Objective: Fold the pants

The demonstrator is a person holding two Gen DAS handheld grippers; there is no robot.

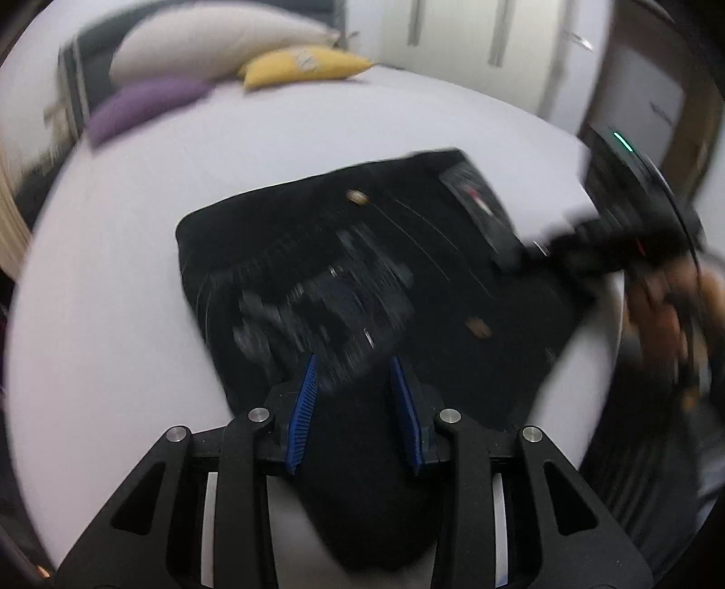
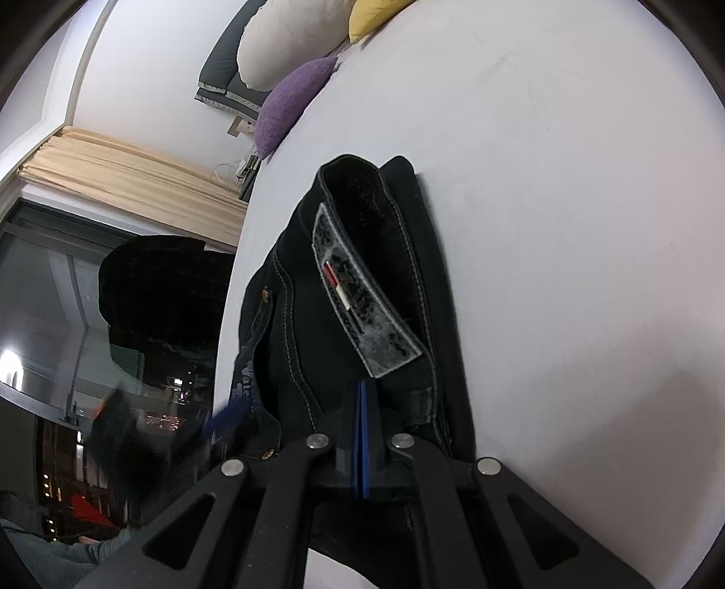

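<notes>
White bed (image 2: 566,226), black pants (image 2: 362,272) (folded), right gripper (image 2: 362,407) clamping waistband

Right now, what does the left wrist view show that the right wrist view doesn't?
Only the left wrist view: the left claw with its blue pads set apart around a dark bunch of the pants, the pants' whole spread, and wardrobe doors behind.

Only the right wrist view: the right claw pinched shut on the waistband edge beside the grey label, plus a dark window and beige curtain.

Both: black pants, white bed, purple pillow, yellow pillow.
</notes>
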